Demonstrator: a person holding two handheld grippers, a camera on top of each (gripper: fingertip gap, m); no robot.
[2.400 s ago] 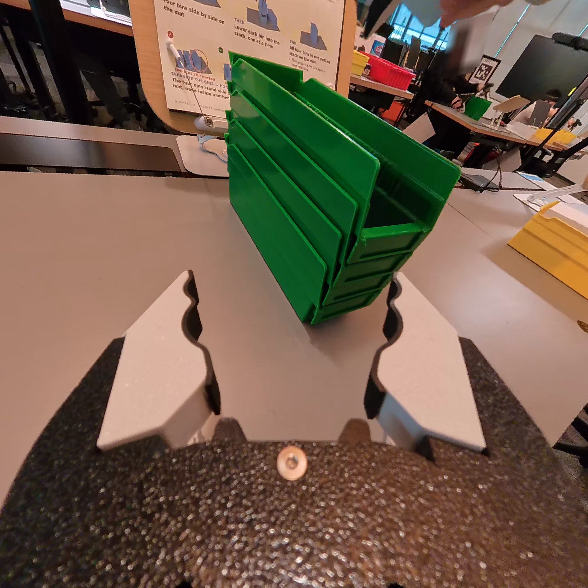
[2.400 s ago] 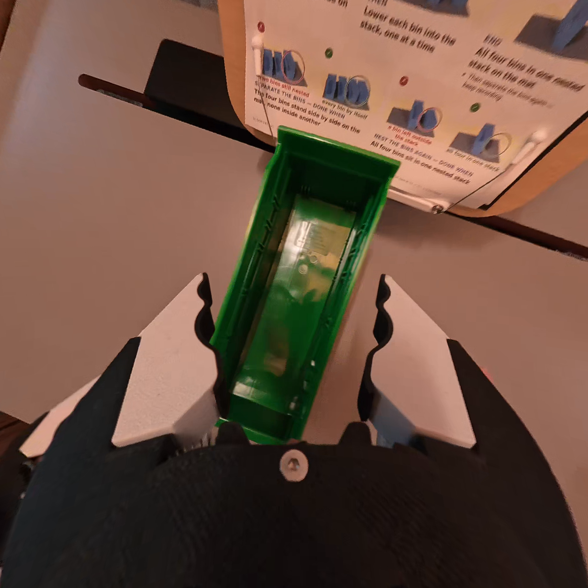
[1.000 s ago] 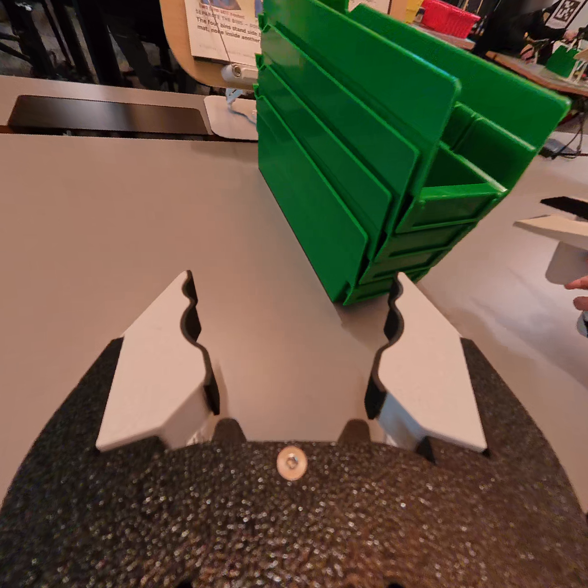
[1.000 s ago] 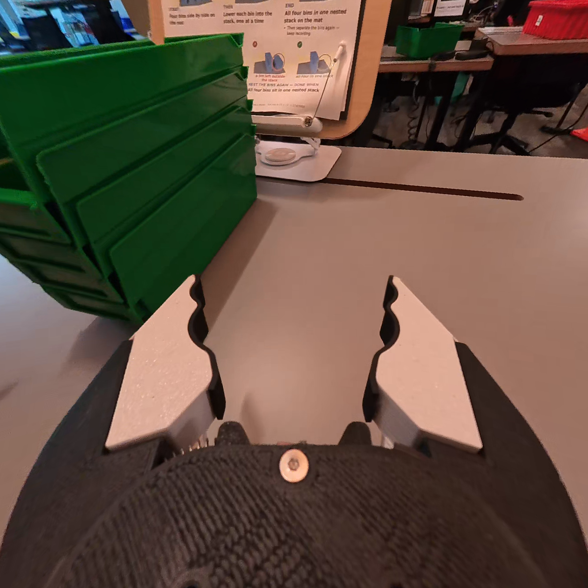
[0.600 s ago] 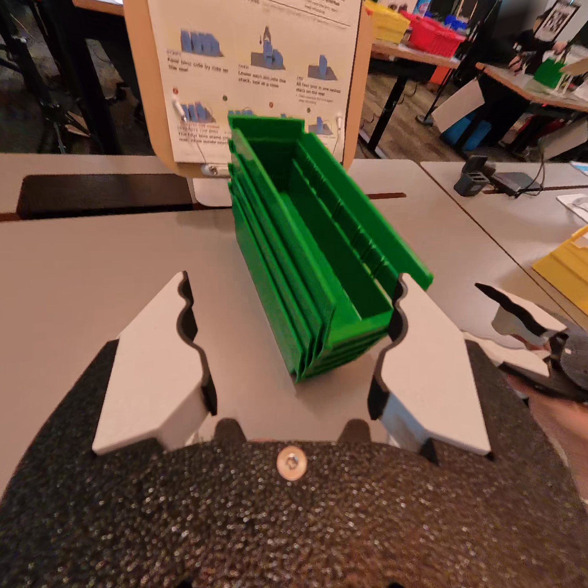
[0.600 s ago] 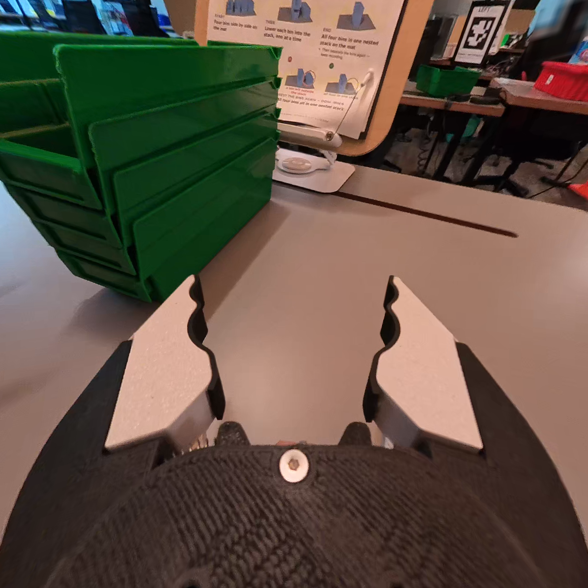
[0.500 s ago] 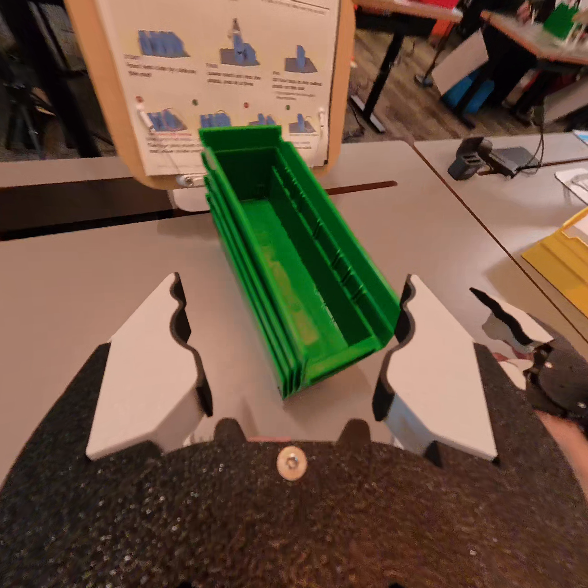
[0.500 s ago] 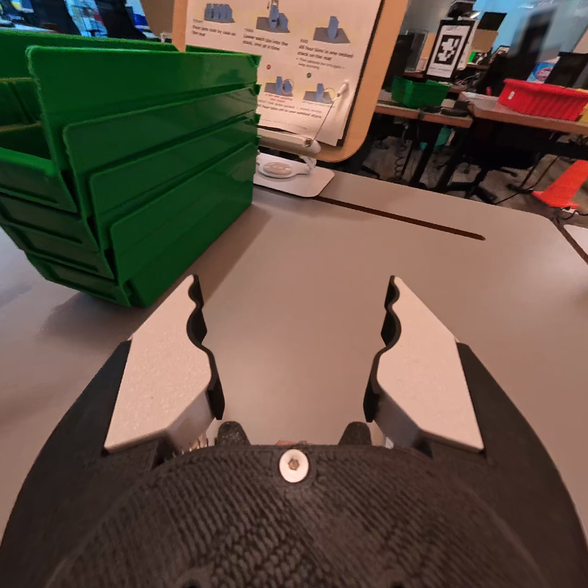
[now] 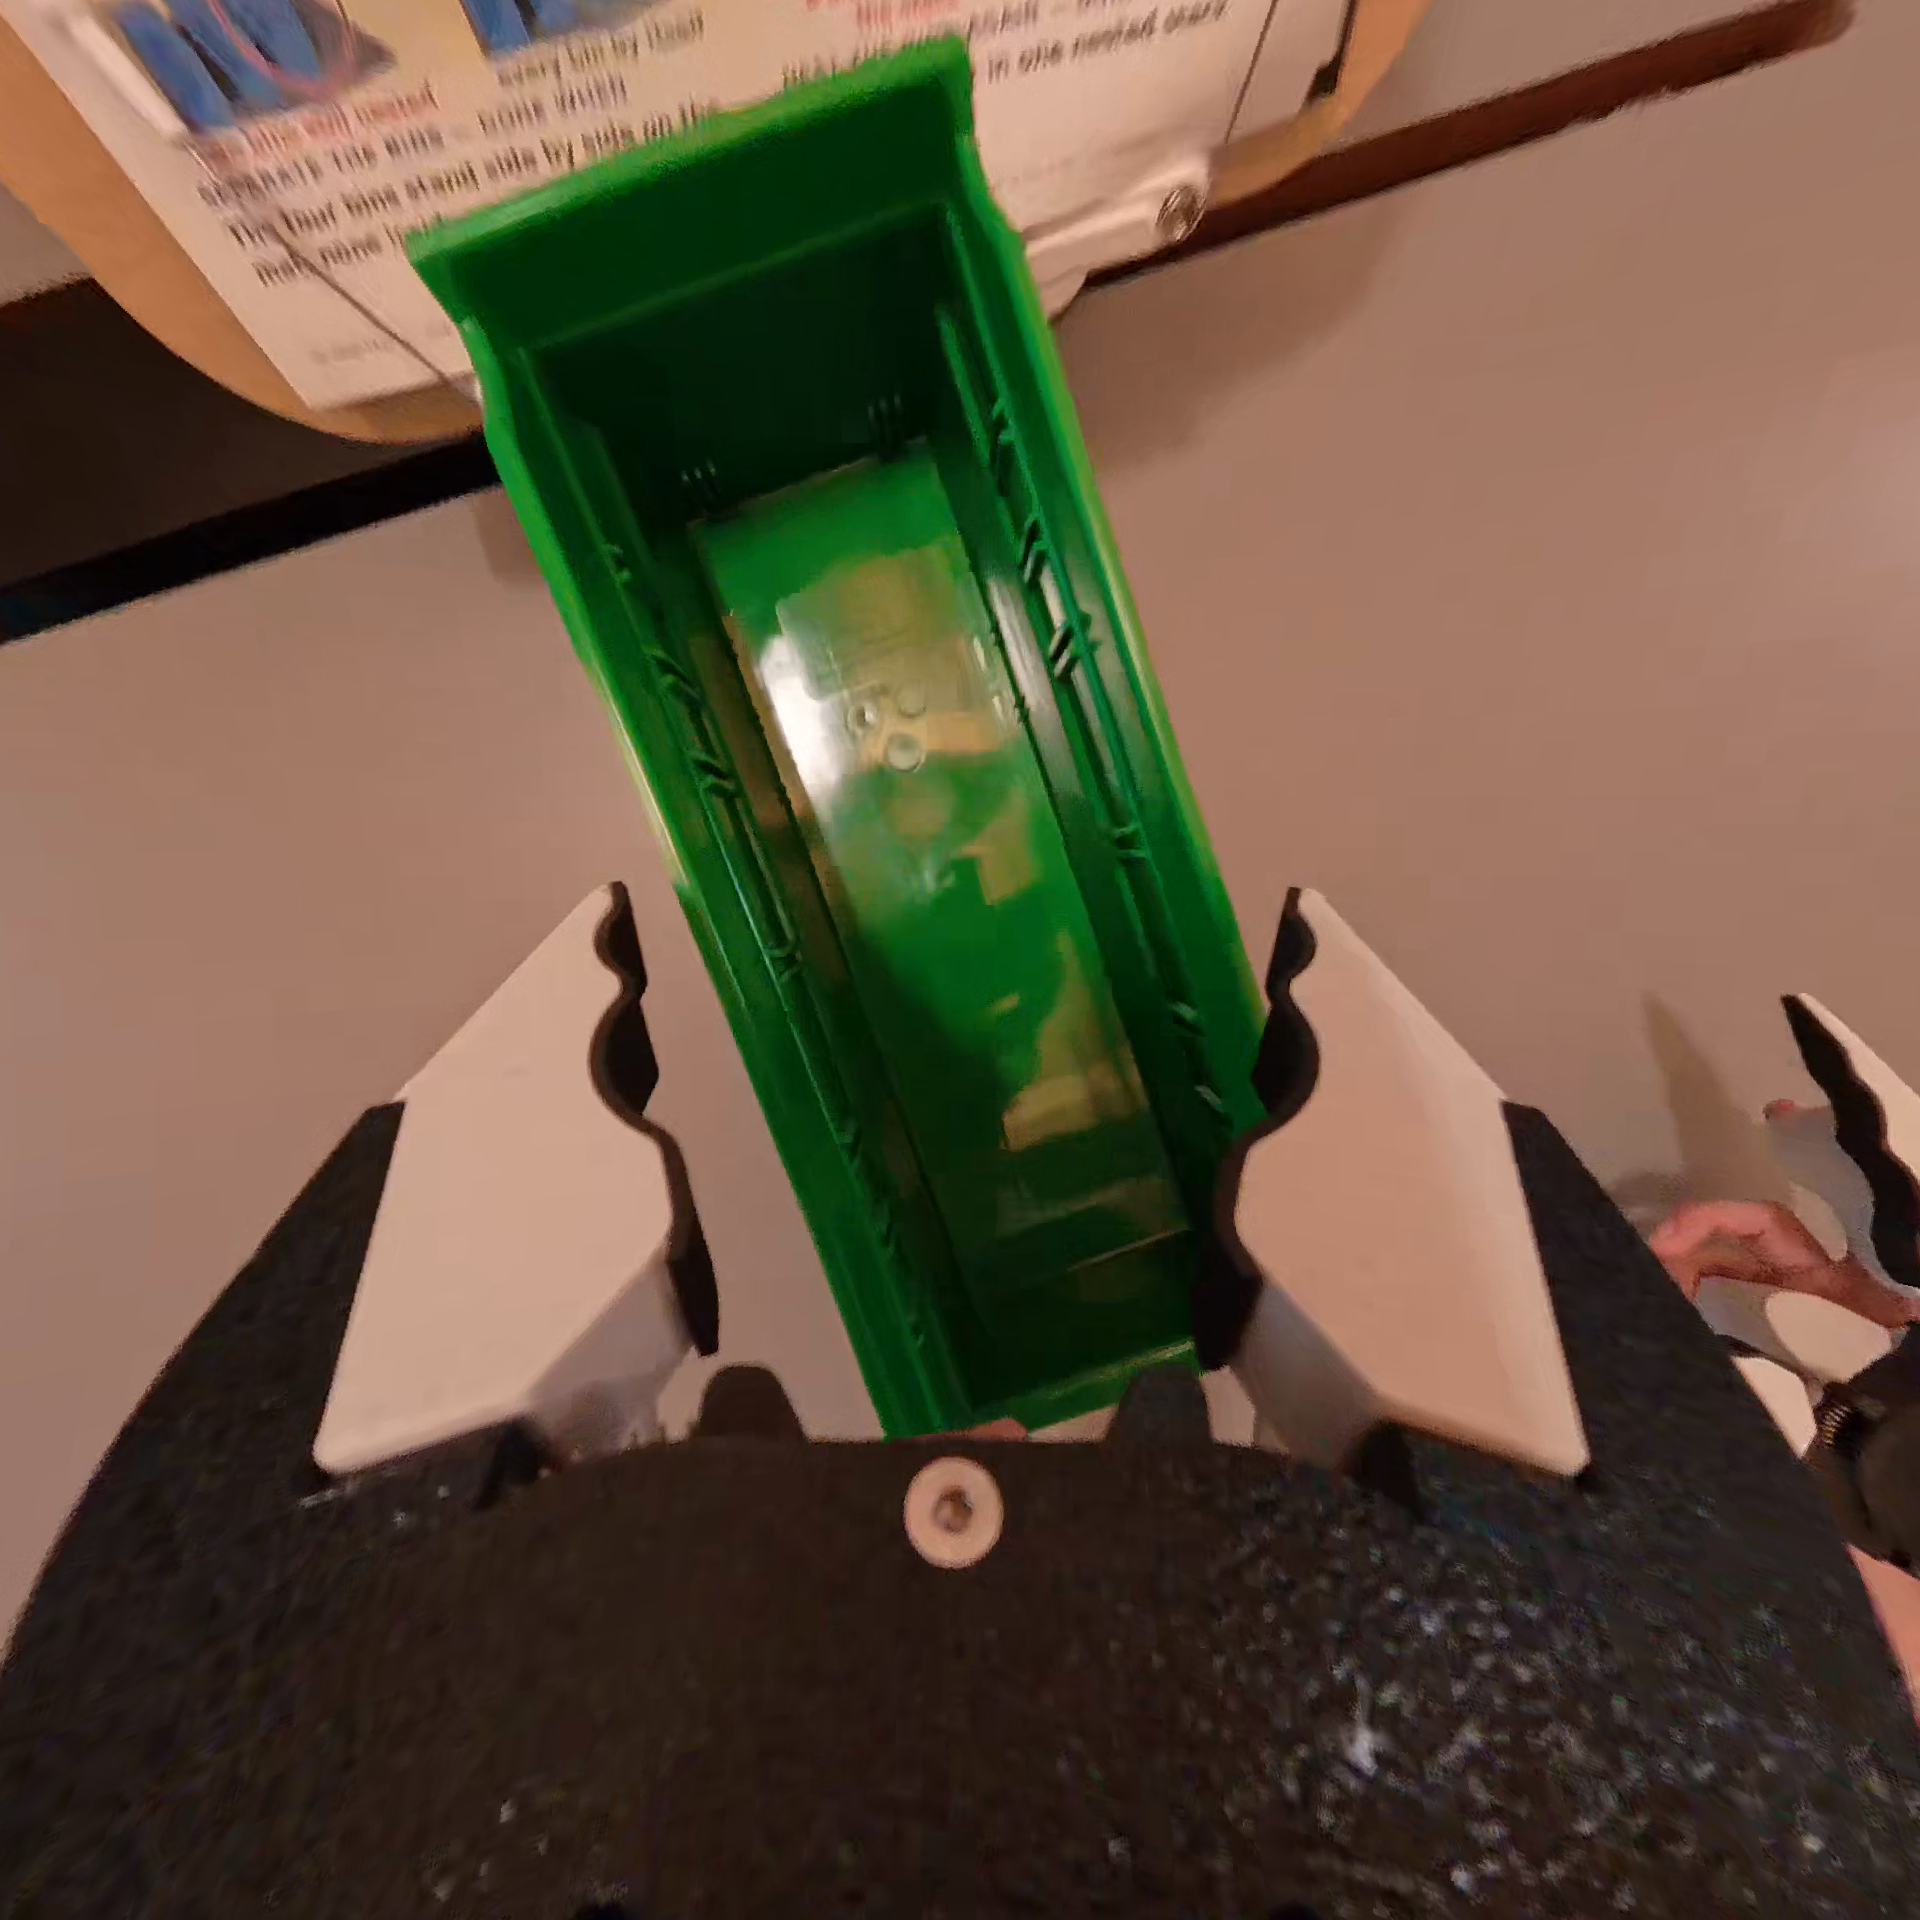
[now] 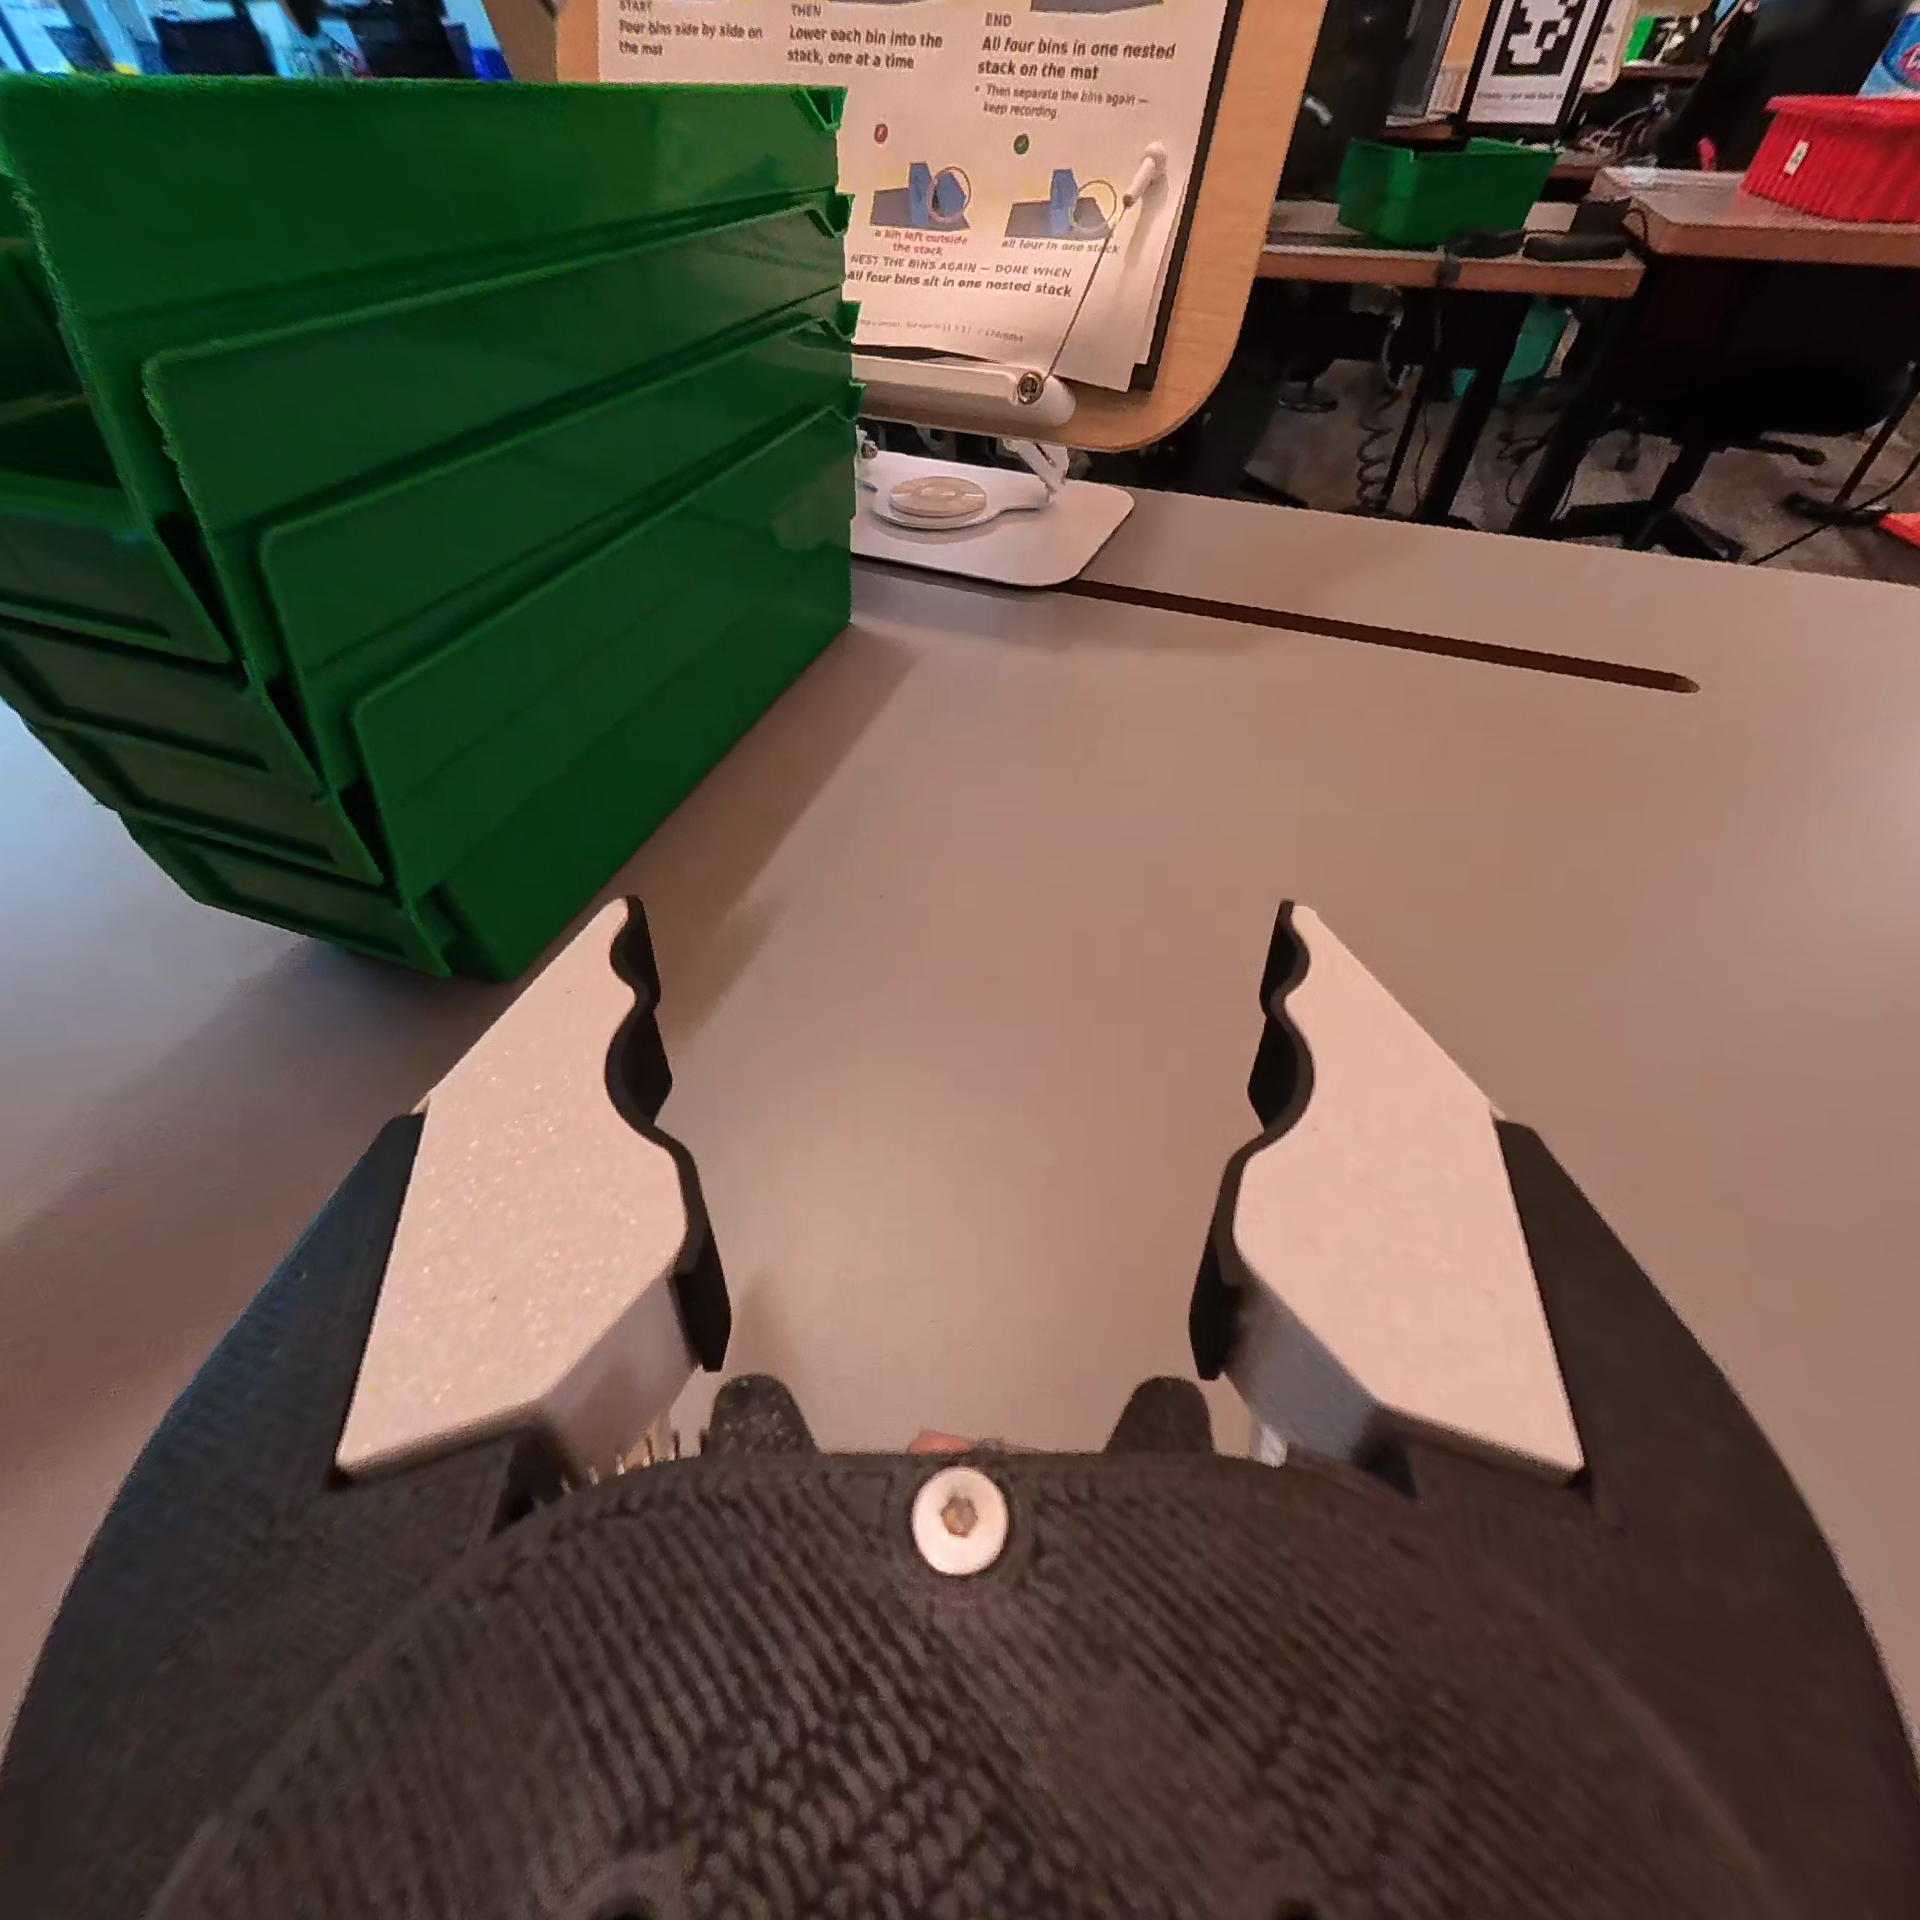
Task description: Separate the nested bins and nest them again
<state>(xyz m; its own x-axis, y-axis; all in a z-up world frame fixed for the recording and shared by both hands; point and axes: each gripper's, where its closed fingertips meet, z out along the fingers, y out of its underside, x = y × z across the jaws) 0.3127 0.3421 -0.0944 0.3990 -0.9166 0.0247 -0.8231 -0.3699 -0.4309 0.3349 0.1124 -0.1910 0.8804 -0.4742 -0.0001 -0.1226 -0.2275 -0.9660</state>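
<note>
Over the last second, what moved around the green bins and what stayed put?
The left gripper rose from table level beside the nested green bins and swung over them; it now looks straight down into the top bin, fingers open on either side of it, nothing gripped. The right gripper lifted slightly, remaining open and empty over the table. The bins stay nested.

nested bins on table, before signboard

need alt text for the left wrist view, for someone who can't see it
Looking straight down, the open left tongs straddle the near end of a stack of nested green bins on a grey table, gripping nothing. An instruction sheet on a wooden board stands behind the bins, and the right tongs show at the right edge.
</note>
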